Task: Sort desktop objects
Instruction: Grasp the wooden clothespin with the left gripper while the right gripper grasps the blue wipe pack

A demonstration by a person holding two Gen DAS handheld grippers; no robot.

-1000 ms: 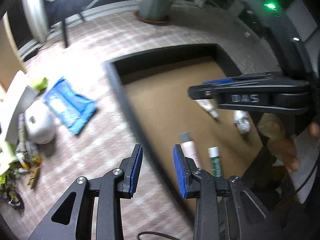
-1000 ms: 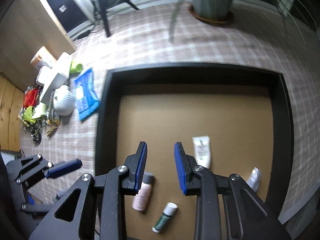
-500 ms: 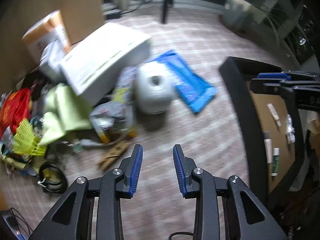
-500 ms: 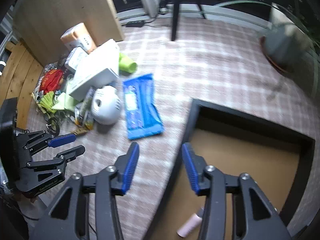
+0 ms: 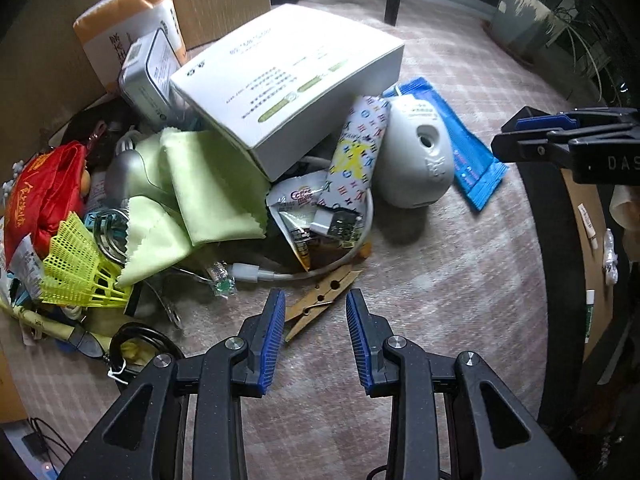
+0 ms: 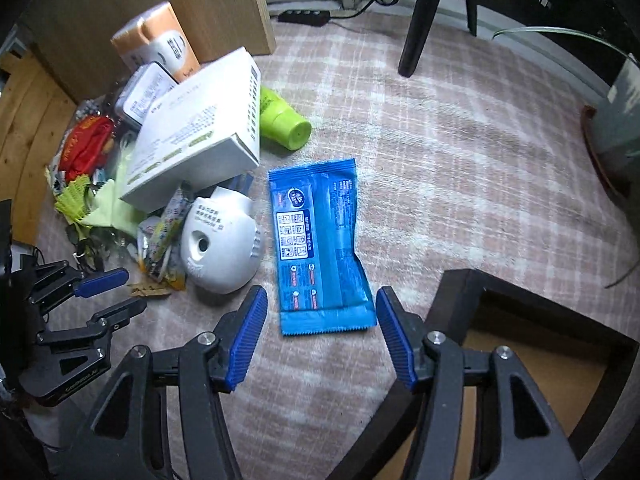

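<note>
The right hand-held gripper is opening wide and holds nothing, poised over the blue wipes packet lying flat on the surface; straddle its short edges, press low, then close; left hand-held gripper half-open, empty, above the clothespin.

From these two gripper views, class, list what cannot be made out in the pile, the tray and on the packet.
- Pile under the white box, both views: the box covers whatever lies beneath it.
- Black tray, right view: cut off by the edge and the right gripper, its jaws opening.
- Tubes in the tray, left view: too small to identify.
- Blue packet: print too small to read.
</note>
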